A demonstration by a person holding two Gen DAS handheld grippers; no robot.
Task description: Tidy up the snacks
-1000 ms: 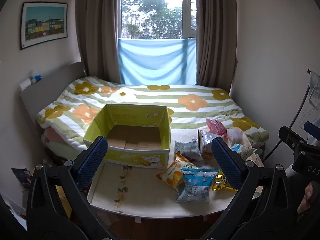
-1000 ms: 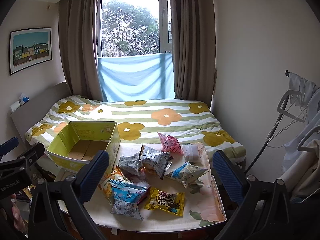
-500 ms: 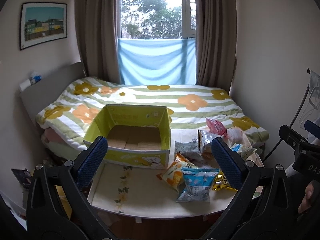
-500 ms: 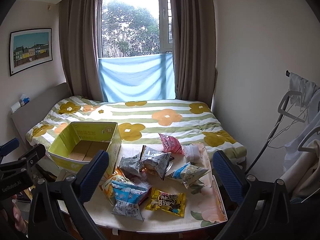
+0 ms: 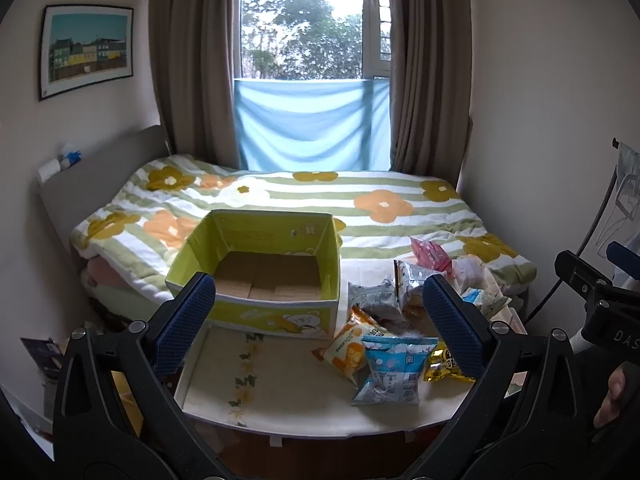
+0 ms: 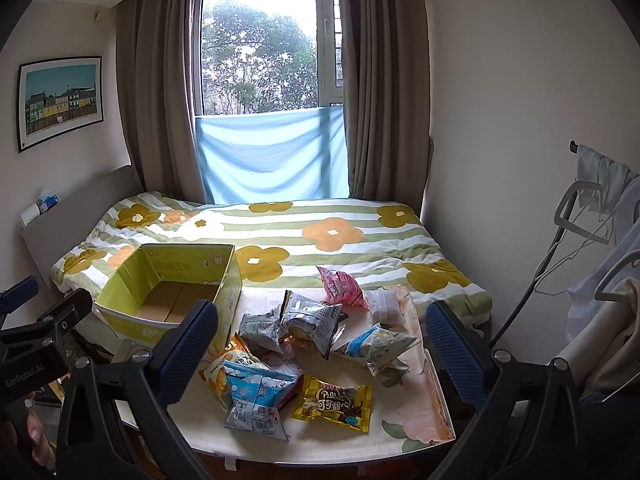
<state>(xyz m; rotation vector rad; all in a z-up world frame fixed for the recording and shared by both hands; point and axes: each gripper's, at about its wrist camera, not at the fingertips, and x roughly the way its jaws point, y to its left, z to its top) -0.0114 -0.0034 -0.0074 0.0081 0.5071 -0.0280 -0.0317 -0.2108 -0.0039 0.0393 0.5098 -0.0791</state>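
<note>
Left wrist view. The left gripper hangs above the near edge of the surface with its jaws spread wide and nothing between them. The green box stands straight ahead, at the far left of the surface against the bed, its open top showing a bare cardboard bottom. The snack packets lie ahead and to the right: an orange packet nearest the centre line, a blue-and-white packet overlapping it, a yellow packet partly hidden behind the right finger, grey packets further back. The right gripper's body shows at the far right edge.

Right wrist view. The right gripper is likewise wide open and empty, and hovers short of the pile. Here the packets lie almost directly ahead and between the fingers: the blue-and-white packet and the yellow packet nearest, the latter with its long axis running left to right; a pale blue packet and a pink packet beyond. The box sits ahead to the left, touching the pile's left edge.

Judgement: the right gripper is better placed for a first pick, the packets lying on its axis; the carry then runs leftward to the box, which no packet has yet entered.
</note>
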